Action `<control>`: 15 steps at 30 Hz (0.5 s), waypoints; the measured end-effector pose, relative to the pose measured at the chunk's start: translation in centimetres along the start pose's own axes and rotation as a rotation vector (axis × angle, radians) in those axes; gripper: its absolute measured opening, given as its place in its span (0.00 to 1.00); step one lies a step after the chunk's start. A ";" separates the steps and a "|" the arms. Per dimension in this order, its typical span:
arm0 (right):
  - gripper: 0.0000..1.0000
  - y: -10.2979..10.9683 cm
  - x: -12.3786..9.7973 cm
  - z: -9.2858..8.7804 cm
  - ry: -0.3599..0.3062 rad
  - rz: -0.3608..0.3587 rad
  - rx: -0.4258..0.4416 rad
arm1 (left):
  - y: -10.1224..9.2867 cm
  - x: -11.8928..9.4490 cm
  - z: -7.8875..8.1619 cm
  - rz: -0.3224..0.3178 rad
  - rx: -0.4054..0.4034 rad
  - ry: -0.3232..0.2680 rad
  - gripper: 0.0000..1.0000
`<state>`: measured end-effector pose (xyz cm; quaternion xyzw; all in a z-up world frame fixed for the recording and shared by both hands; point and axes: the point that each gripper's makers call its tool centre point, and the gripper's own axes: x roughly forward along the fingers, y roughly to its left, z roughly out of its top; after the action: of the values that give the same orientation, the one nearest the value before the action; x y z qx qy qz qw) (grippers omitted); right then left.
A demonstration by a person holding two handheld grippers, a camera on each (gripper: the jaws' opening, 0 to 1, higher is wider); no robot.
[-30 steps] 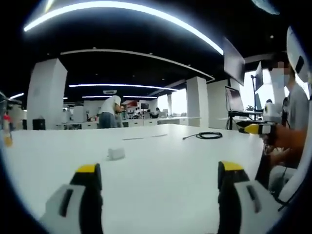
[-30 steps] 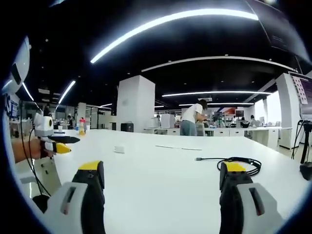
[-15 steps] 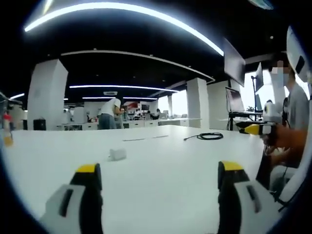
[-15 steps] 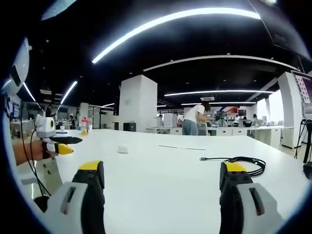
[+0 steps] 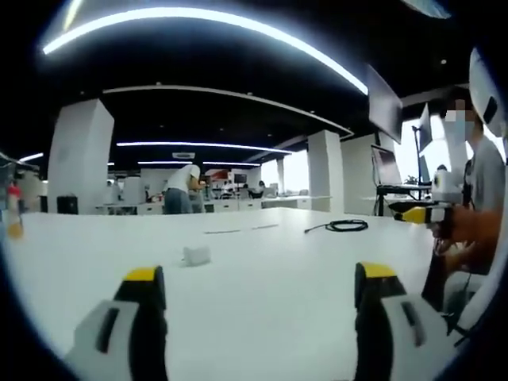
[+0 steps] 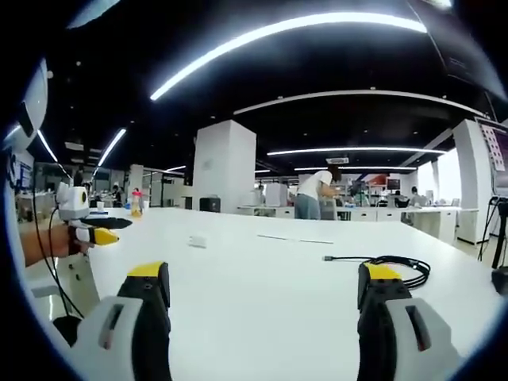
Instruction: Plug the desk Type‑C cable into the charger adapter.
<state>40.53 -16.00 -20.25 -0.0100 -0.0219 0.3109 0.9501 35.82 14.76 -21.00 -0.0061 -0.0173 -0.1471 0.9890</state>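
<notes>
A small white charger adapter (image 5: 195, 255) lies on the white table (image 5: 270, 278), ahead and slightly left of my open left gripper (image 5: 262, 290). A coiled black Type-C cable (image 5: 343, 226) rests farther off to the right. In the right gripper view the cable (image 6: 393, 263) lies just beyond the right jaw, its plug end pointing left, and the adapter (image 6: 197, 241) sits far off at the left. My right gripper (image 6: 266, 286) is open with nothing between its jaws. Each gripper shows in the other's view: the right one (image 5: 417, 213), the left one (image 6: 95, 232), both held in a hand.
A person's arm and torso (image 5: 476, 206) stand at the table's right edge. A red-capped bottle (image 5: 12, 218) stands at the far left. Monitors on stands (image 5: 385, 163) rise behind the cable. Another person (image 6: 313, 194) stands at distant desks beyond a white pillar (image 6: 222, 167).
Both views have shifted slightly as the hands drifted; the adapter and cable lie where they were. Both grippers remain open.
</notes>
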 end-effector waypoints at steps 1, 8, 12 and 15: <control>1.00 -0.1 0.0 0.0 -0.001 0.001 -0.001 | 0.0 0.0 0.0 0.000 0.002 -0.002 0.99; 1.00 -0.5 0.3 0.3 -0.004 0.001 -0.010 | 0.0 0.0 -0.3 0.007 0.003 0.007 0.99; 1.00 -0.7 0.5 0.4 -0.008 -0.002 -0.015 | 0.2 0.1 -0.3 0.013 0.012 0.008 0.99; 1.00 -0.7 0.6 0.3 -0.002 0.001 -0.017 | 0.4 0.1 -0.4 0.018 0.011 0.008 0.99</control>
<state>41.45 -16.18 -19.91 -0.0179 -0.0253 0.3111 0.9499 36.06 15.10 -21.42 -0.0005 -0.0139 -0.1379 0.9903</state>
